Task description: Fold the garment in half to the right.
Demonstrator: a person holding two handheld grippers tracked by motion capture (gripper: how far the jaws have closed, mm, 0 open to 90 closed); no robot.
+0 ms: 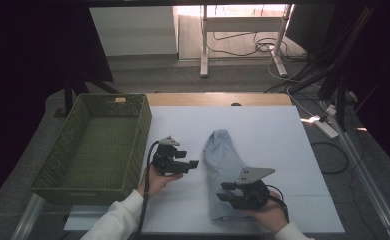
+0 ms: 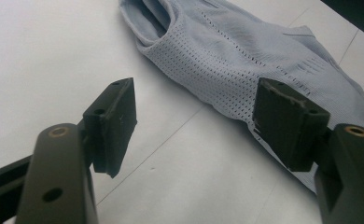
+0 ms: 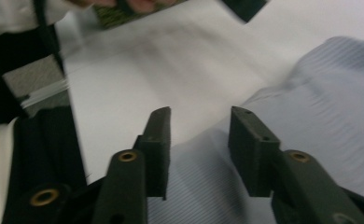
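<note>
A pale blue garment [image 1: 225, 165] of ribbed and perforated knit lies folded lengthwise on the white table cover [image 1: 268, 135], with an opening at its far end. My left gripper [image 1: 189, 159] is held just left of the garment, pointing at it, jaws open and empty. In the left gripper view the garment [image 2: 227, 51] lies beyond the gripper [image 2: 194, 121], its edge reaching behind the right-hand jaw. My right gripper [image 1: 224, 191] hovers over the garment's near end. In the right gripper view this gripper [image 3: 199, 140] has its jaws apart above the cloth [image 3: 329, 93], with nothing between the pads.
An empty green woven basket [image 1: 142, 135] stands at the table's left side, close to the left hand. Beyond the table's far edge are a white desk frame [image 1: 203, 45] and loose cables [image 1: 328, 75] on the floor.
</note>
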